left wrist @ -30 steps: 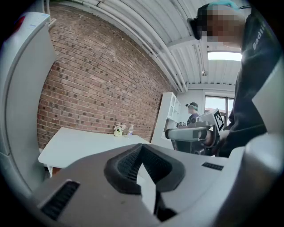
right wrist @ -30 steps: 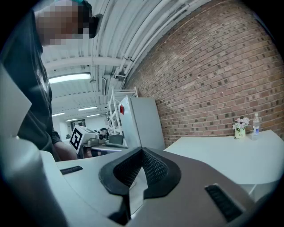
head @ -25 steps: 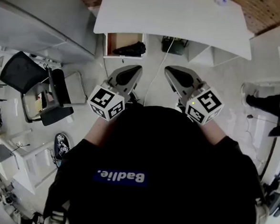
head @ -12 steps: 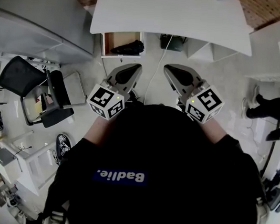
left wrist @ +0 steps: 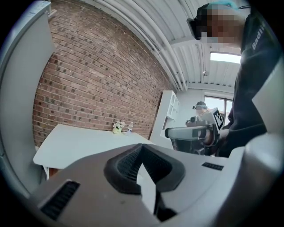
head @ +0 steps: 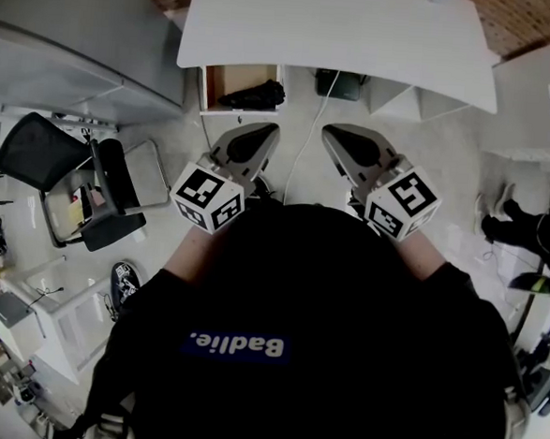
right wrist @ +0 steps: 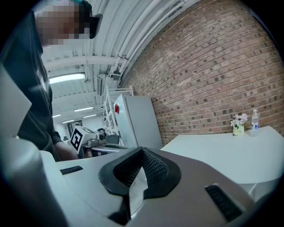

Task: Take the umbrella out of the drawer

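A brick wall [left wrist: 97, 80] rises behind a white table [head: 344, 31], which fills the top of the head view. Below it, the person's dark top [head: 314, 339] takes up the lower middle, and a black office chair [head: 71, 186] stands well off to the left. Under the table's left end a drawer [head: 231, 76] stands open, showing its wooden floor. The 2 grippers are held side by side in front of the chest, pointing toward the table and well short of the drawer. The left gripper [head: 270, 130] has its jaws pressed together with nothing between them, and the right gripper [head: 330, 131] is the same, pads meeting at the tip. The umbrella [head: 256, 94], dark and folded, lies inside the drawer along its right side. A pale cable [head: 309, 141] runs down between the 2 grippers. On the far tabletop sit a small pot of flowers [left wrist: 117, 127] and, beside it, 1 bottle [left wrist: 130, 127].
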`<action>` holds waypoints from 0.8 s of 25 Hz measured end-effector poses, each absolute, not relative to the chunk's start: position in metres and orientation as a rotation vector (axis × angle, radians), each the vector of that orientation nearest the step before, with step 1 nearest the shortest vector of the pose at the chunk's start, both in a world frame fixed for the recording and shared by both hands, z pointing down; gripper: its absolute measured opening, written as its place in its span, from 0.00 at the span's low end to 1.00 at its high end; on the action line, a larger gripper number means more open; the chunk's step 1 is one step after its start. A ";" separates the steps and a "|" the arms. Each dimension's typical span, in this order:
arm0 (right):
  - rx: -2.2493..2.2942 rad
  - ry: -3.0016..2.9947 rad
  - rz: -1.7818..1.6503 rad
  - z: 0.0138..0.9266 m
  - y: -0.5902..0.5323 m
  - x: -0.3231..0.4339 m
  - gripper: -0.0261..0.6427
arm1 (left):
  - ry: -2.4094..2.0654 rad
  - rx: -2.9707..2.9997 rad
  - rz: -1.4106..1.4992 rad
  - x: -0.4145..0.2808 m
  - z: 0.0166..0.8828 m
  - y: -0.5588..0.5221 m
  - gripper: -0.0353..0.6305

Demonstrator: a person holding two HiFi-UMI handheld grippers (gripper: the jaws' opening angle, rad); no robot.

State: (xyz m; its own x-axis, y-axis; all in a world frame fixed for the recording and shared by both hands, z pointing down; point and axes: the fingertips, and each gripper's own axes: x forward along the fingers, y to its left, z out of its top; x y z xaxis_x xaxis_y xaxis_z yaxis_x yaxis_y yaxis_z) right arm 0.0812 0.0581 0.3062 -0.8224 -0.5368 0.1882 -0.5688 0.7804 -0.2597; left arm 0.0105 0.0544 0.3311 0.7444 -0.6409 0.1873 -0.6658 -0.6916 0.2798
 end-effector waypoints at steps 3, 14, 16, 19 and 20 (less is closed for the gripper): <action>0.882 -2.863 0.476 0.307 0.052 0.075 0.08 | -1.015 2.605 0.106 0.005 0.332 0.048 0.06; 0.880 -2.847 0.528 0.317 0.034 0.058 0.08 | -1.017 2.574 0.100 -0.012 0.341 0.028 0.06; 0.882 -2.845 0.529 0.317 0.030 0.053 0.08 | -1.016 2.571 0.101 -0.017 0.341 0.024 0.06; 0.888 -2.844 0.532 0.316 0.025 0.047 0.08 | -1.016 2.574 0.100 -0.023 0.340 0.019 0.06; 0.890 -2.843 0.534 0.316 0.023 0.045 0.08 | -1.015 2.576 0.100 -0.025 0.339 0.017 0.06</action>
State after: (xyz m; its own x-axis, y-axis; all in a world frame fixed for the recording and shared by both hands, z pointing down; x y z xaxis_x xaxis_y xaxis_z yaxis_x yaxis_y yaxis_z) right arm 0.0454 0.0233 0.3158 -0.8211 -0.5302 0.2113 -0.5707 0.7657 -0.2965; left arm -0.0247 0.0169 0.3388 0.7381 -0.6450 0.1979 -0.6712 -0.6726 0.3116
